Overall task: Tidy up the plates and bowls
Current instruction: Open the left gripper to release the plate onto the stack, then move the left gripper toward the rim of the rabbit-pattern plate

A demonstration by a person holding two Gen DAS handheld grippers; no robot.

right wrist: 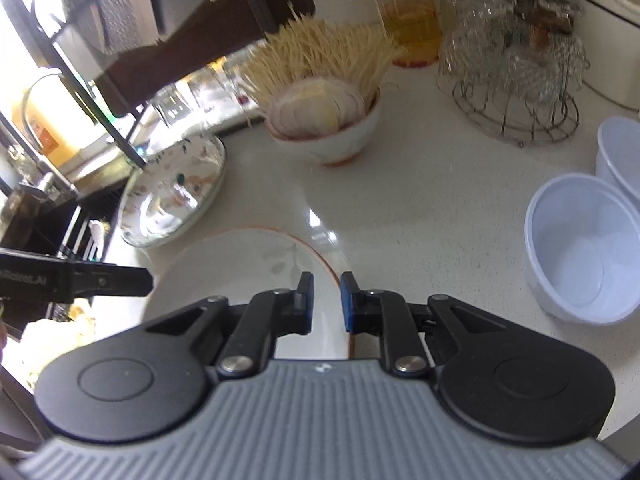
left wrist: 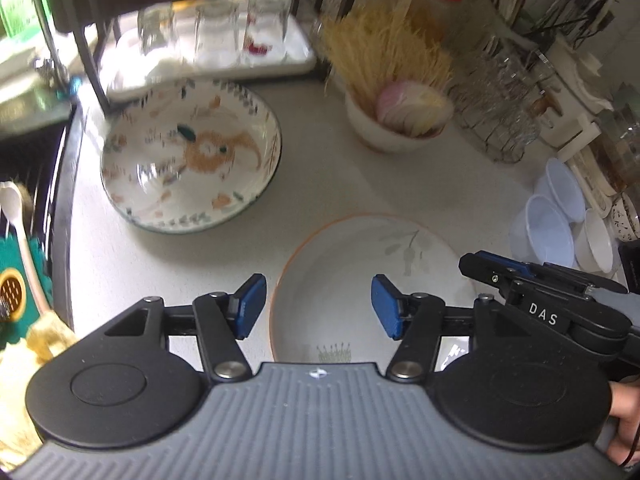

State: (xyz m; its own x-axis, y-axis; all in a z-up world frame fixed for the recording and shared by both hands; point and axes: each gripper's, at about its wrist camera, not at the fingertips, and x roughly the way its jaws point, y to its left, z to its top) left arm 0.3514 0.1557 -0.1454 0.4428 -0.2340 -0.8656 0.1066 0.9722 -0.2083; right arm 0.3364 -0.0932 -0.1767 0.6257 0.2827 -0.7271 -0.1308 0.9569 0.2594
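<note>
While the left gripper (left wrist: 318, 306) hovers wide over the plate (left wrist: 360, 264), the right gripper (right wrist: 326, 304) straddles its rim, jaws narrow; glazed, stiff, breakable, likely slippery.

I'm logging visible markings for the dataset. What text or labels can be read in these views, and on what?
"DAS": white letters on the right gripper arm.
Partly cut-off white text ending in "Robot.AI": on the left gripper.
Orange box label: too blurred to read.
Green package: print unreadable.
</note>
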